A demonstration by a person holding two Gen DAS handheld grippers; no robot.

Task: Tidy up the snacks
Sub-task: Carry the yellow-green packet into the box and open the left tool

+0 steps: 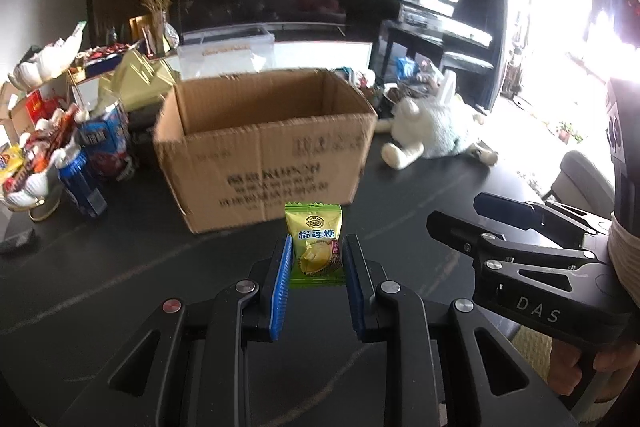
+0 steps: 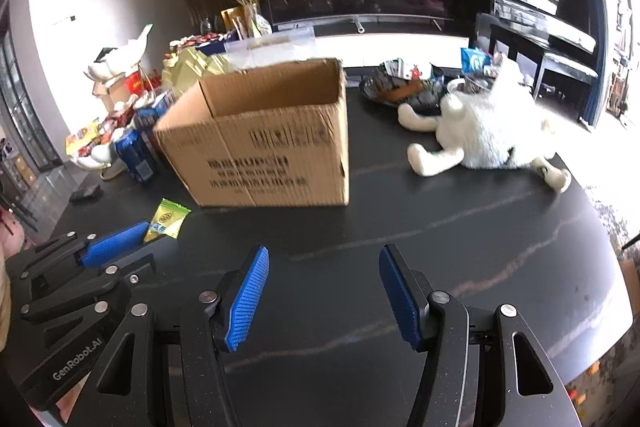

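left gripper [image 1: 316, 259] nearest the lens, its blue pads clenched on a candy packet [image 1: 316, 247], pinched at the lower half so the printed face stands upright and clear of the dark table [image 1: 120, 307]. held that way, it looks ready for a carry toward the cardboard box [image 1: 264, 143]. packet: small, yellow-green foil pillow, crimped ends, blue lettering, a durian picture. right gripper [image 2: 324, 291] alongside, jaws released, nothing between its pads; likely free for the next snack. past both, the box sits open-topped, flaps out of sight, interior not visible from here. left of it, a heap of snack packets and blue cans [image 1: 100, 143]; right of it, a white plush toy [image 1: 436, 131] lying on the table.
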